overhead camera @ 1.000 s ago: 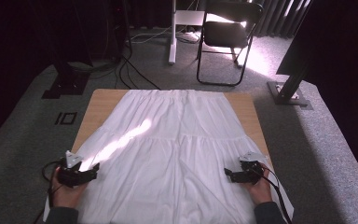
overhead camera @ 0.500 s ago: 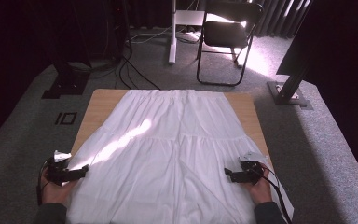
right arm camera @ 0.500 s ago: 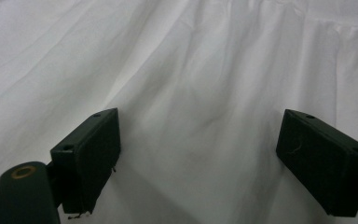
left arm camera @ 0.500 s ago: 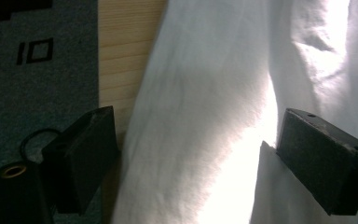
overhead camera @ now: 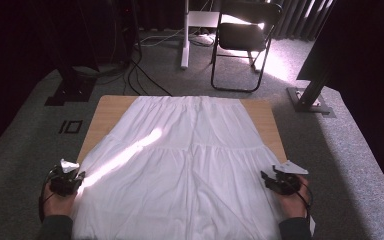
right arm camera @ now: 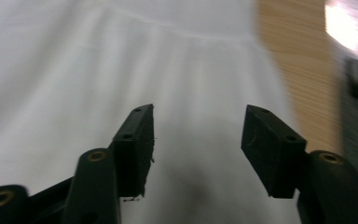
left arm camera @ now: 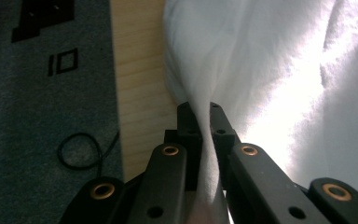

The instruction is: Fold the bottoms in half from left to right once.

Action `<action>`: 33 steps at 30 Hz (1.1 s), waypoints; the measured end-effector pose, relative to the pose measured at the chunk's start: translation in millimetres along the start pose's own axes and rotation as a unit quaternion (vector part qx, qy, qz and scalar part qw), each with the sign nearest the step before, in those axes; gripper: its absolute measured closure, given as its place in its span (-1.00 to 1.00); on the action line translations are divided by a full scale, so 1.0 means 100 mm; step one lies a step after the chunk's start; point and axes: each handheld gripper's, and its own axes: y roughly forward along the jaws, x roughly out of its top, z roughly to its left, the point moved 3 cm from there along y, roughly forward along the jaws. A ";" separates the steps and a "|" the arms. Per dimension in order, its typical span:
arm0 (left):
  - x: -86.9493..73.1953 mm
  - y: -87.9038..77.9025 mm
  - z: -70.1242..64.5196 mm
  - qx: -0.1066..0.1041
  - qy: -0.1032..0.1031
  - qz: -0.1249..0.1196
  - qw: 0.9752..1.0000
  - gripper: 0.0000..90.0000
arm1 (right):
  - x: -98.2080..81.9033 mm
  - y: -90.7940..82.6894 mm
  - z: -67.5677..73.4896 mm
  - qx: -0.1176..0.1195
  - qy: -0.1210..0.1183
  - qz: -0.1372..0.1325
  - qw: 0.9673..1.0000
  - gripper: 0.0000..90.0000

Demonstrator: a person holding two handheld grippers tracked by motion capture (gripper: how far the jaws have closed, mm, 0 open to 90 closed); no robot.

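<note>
Left gripper (overhead camera: 68, 178) is pinching the white cloth (overhead camera: 190, 165) at its near left edge, its jaws closed tight on a raised fold of fabric, as the left gripper view (left arm camera: 200, 126) is showing close up. Across the desk (overhead camera: 105, 107), the right gripper (overhead camera: 278, 180) is hovering at the cloth's near right edge with its jaws standing apart; they have just been closing, and in the right gripper view (right arm camera: 196, 140) the fabric is lying flat beneath them, with nothing pinched between the pads. The cloth (right arm camera: 121, 70) is lying spread over most of the wooden desk, a seam running across its middle and a streak of sunlight crossing its left half, while its near hem is hanging over the edge closest to the person. Bare wood is showing along the far left and far right corners. A person's hands are gripping both tools from the near side. Behind the desk, a black folding chair (overhead camera: 245, 40) is standing on grey carpet (overhead camera: 30, 130), with cables (overhead camera: 140, 70) trailing across the floor.
</note>
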 end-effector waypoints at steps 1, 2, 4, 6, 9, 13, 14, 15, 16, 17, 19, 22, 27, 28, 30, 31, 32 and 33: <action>0.00 0.00 0.00 0.000 0.000 0.000 1.000 0.96 | 0.00 0.00 0.00 0.000 0.000 0.000 1.000 -0.09; 0.03 -0.04 0.09 0.014 -0.006 -0.006 1.000 0.96 | -0.07 -0.04 -0.16 -0.032 0.016 0.012 0.999 -0.11; 0.05 -0.06 0.15 0.023 -0.006 -0.008 1.000 0.96 | -0.12 -0.04 -0.22 -0.043 0.024 0.022 0.999 -0.12; 0.09 -0.07 0.27 0.036 -0.008 -0.009 0.999 0.96 | -0.22 -0.03 -0.32 -0.049 0.034 0.049 0.997 -0.13; 0.12 -0.09 0.43 0.055 -0.017 -0.005 0.998 0.96 | -0.27 0.04 -0.33 -0.031 0.042 0.074 0.996 -0.09; 0.08 -0.12 0.66 0.071 -0.043 -0.006 0.997 0.96 | -0.22 0.09 -0.29 0.021 0.051 0.070 0.996 0.76; 0.08 -0.12 0.66 0.071 -0.043 -0.006 0.997 0.96 | -0.22 0.09 -0.29 0.021 0.051 0.070 0.996 0.76; 0.01 -0.13 0.77 0.078 -0.057 -0.004 0.995 0.96 | -0.20 0.10 -0.28 0.021 0.043 0.074 0.996 0.96; -0.02 -0.13 0.81 0.081 -0.062 -0.001 0.995 0.96 | -0.16 0.12 -0.30 -0.003 0.027 0.090 0.996 0.97; -0.06 -0.13 0.86 0.085 -0.067 0.002 0.994 0.96 | -0.15 0.13 -0.32 -0.021 0.021 0.097 0.995 0.98; -0.13 -0.13 0.96 0.092 -0.082 0.007 0.992 0.96 | -0.15 0.16 -0.40 -0.069 0.018 0.105 0.992 0.98; -0.19 -0.11 1.07 0.101 -0.100 0.010 0.990 0.96 | -0.17 0.18 -0.55 -0.110 0.042 0.103 0.988 0.98; -0.14 -0.11 1.07 0.113 -0.099 0.014 0.989 0.96 | -0.17 0.16 -0.57 -0.107 0.052 0.092 0.989 0.81; -0.13 -0.11 1.06 0.116 -0.096 0.015 0.988 0.96 | -0.15 0.11 -0.51 -0.085 0.048 0.069 0.993 0.37; -0.12 -0.13 1.08 0.119 -0.096 0.015 0.988 0.96 | -0.14 0.08 -0.43 -0.044 0.044 0.044 0.997 0.18; -0.11 -0.13 1.10 0.122 -0.099 0.014 0.988 0.96 | -0.15 0.08 -0.39 -0.045 0.038 0.043 0.997 0.10; -0.11 -0.13 1.10 0.122 -0.099 0.014 0.988 0.97 | -0.15 0.08 -0.39 -0.045 0.038 0.043 0.997 0.10; -0.09 -0.15 1.16 0.140 -0.108 0.017 0.984 0.97 | -0.16 0.08 -0.38 -0.046 0.034 0.047 0.997 0.07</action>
